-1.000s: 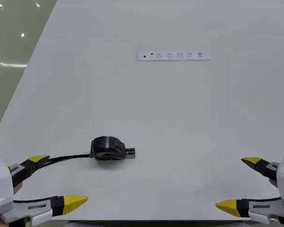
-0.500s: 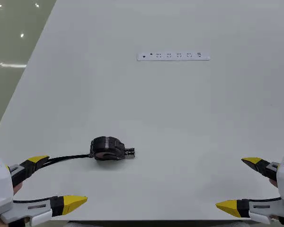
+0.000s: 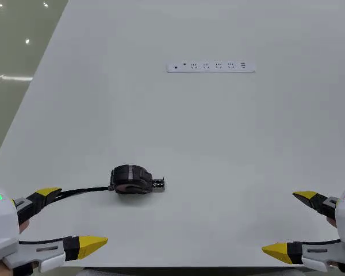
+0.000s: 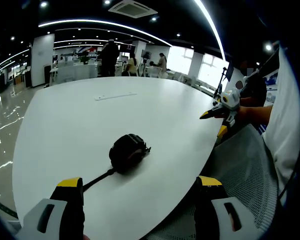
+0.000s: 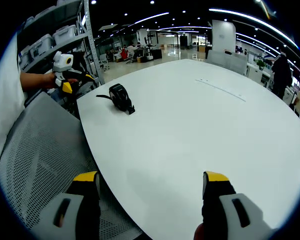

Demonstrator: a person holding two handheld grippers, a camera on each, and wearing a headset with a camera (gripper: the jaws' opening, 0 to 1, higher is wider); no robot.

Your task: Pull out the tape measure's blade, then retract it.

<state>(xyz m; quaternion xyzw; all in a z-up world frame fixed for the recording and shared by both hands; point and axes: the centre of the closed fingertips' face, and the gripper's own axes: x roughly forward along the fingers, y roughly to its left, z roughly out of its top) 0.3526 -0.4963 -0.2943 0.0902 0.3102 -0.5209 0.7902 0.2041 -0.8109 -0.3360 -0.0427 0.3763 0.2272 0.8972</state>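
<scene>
Looking down in the head view, we see the tape measure (image 3: 132, 180) lying on the white table (image 3: 230, 132), toward its near edge and left of centre. Its blade hook (image 3: 158, 183) sits tight against the case and a black strap (image 3: 80, 191) trails off to the left. The left gripper (image 3: 72, 217) and the right gripper (image 3: 287, 222) hover at the near edge, well apart from each other, both with jaws spread wide and nothing between them. A power strip (image 3: 211, 67) lies far up the table. In the left gripper view the tape measure (image 4: 127, 151) sits just ahead between the parted yellow tips, with the strap running toward one jaw; we cannot tell whether they touch. In the right gripper view the tape measure (image 5: 122, 97) lies well away across the table, near the other gripper, and this gripper's own jaws are released too. We judge no blade is out at this moment: the case is ungripped, so holding it, drawing the blade and letting it return all look left to do.
</scene>
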